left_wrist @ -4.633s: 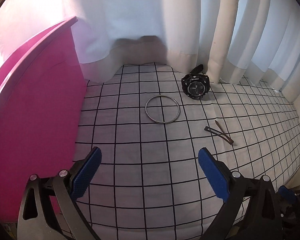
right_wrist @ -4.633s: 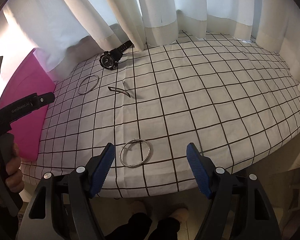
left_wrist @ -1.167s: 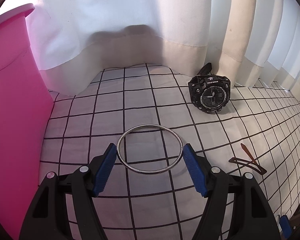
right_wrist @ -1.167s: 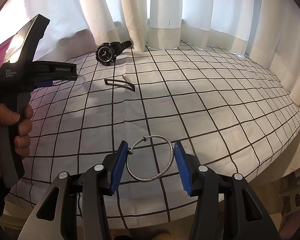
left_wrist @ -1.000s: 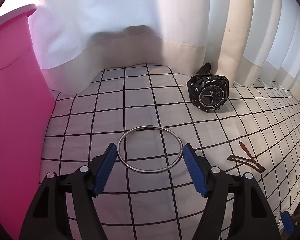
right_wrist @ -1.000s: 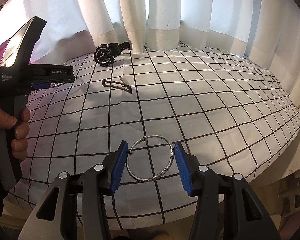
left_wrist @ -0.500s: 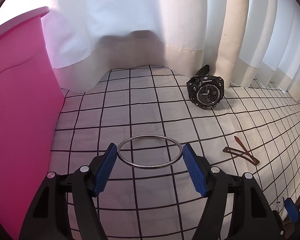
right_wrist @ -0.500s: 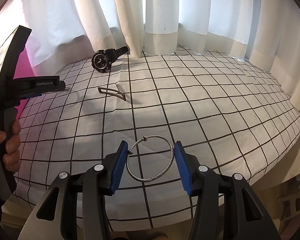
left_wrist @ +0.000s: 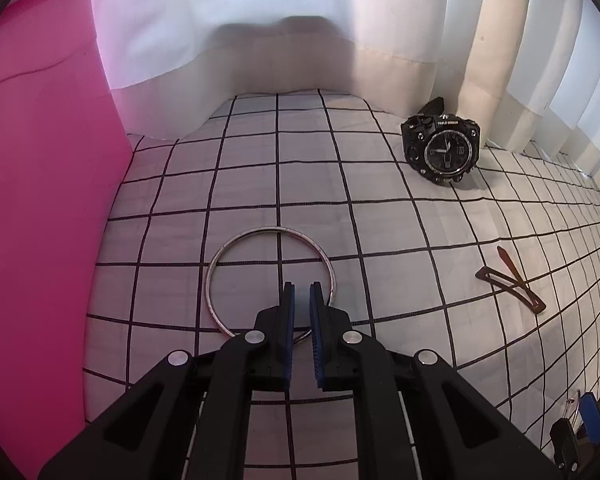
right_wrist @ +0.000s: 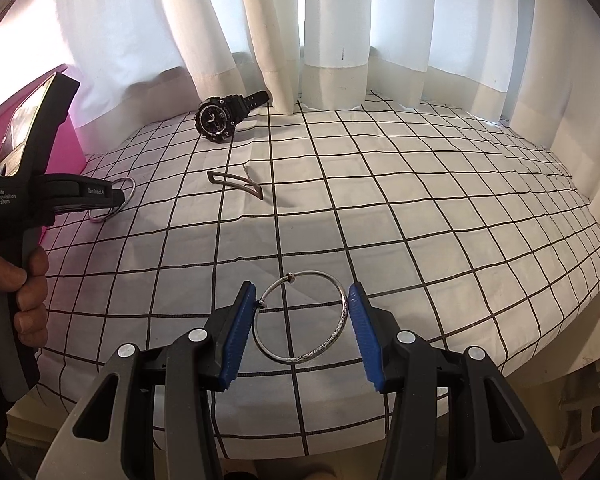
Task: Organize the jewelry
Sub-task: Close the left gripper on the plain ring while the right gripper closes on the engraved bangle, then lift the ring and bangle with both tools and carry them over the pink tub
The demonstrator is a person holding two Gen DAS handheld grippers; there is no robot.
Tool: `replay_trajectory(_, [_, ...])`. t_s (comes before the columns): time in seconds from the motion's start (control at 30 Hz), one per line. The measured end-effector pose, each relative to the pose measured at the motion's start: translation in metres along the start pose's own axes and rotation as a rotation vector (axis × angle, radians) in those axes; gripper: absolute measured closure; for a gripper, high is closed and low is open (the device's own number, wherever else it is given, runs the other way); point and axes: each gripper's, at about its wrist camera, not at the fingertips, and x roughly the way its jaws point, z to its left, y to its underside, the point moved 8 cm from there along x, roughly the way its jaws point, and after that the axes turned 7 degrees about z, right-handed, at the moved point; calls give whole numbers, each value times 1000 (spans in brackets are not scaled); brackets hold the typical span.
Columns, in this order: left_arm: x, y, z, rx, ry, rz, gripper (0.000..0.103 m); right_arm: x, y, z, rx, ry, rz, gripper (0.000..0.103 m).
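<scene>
A plain silver bangle (left_wrist: 220, 258) lies on the checked cloth; my left gripper (left_wrist: 302, 294) is nearly shut over its near rim, with the rim hidden under the pads. That bangle also shows in the right wrist view (right_wrist: 127, 190) beside the left gripper body. A patterned silver bangle (right_wrist: 332, 338) sits between the blue pads of my right gripper (right_wrist: 302, 306), which is closed onto its two sides. A black watch (left_wrist: 444, 152) (right_wrist: 216, 118) lies by the curtain. A brown hair clip (left_wrist: 508, 280) (right_wrist: 236, 184) lies mid-cloth.
A pink box (left_wrist: 40, 200) stands at the left edge of the cloth. White curtains (right_wrist: 332, 40) hang along the back and right side. The cloth's front edge (right_wrist: 420, 420) drops off just under my right gripper.
My left gripper has shut, from straddling the plain bangle to closing on its near rim. The right gripper holds the same grip on the patterned bangle, and its view has shifted slightly.
</scene>
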Motion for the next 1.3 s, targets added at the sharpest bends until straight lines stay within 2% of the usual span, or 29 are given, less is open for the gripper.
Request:
replay_trajectory(0.03, [0,1,0,2,5,-4,91,0,0,0,1,-1,-1,56])
replay_trajectory(0.07, [0,1,0,5,5,-9,83,0,0,-1,2,-1,-1,56])
replay_trajectory(0.1, [0,2,1,6,-6,-14,67,0,-1,-1,3,-2,-1,56])
replay_trajectory(0.2, [-3,3,4,-6,-7,-40,39,0,0,-3,9,-3,-3,56])
replay_trajectory(0.23, [-3,3,5,-7,-11,-42,34,0,-1,-3,10,-4,-4,56])
replay_trajectory(0.33, [-4,0,5,-7,-25,-66,32,1,-1,-5,12,-6,-3,56])
replay_trajectory(0.4, [-4,-2,4,3,-36,-72,25,1,-1,-6,17,-8,-3,56])
replay_trajectory(0.47, [0,-4,2,13,-37,-63,17,2,-2,-8,22,-8,-4,56])
replay_trajectory(0.57, [12,-3,1,13,-34,-23,11,3,-2,-11,28,-9,-5,56])
replay_trajectory(0.6, [13,-3,4,-6,-37,-34,5,3,-3,-12,32,-8,-6,56])
replay_trajectory(0.73, [16,-3,6,-19,-29,-56,6,4,-5,-15,42,-8,-10,56])
replay_trajectory(0.77, [15,-3,5,-10,-22,-59,10,4,-5,-16,45,-8,-11,56])
replay_trajectory(0.83, [10,-2,-3,31,-6,-78,30,5,-7,-18,50,-13,-11,56])
replay_trajectory(0.87, [9,-1,-5,44,-12,-75,31,5,-8,-18,53,-16,-11,56])
replay_trajectory(1.17, [4,5,-3,30,-10,-71,32,6,-16,-15,35,-38,-15,56])
replay_trajectory(1.3, [-10,12,-5,39,-2,-85,32,4,-21,-12,19,-44,-21,56])
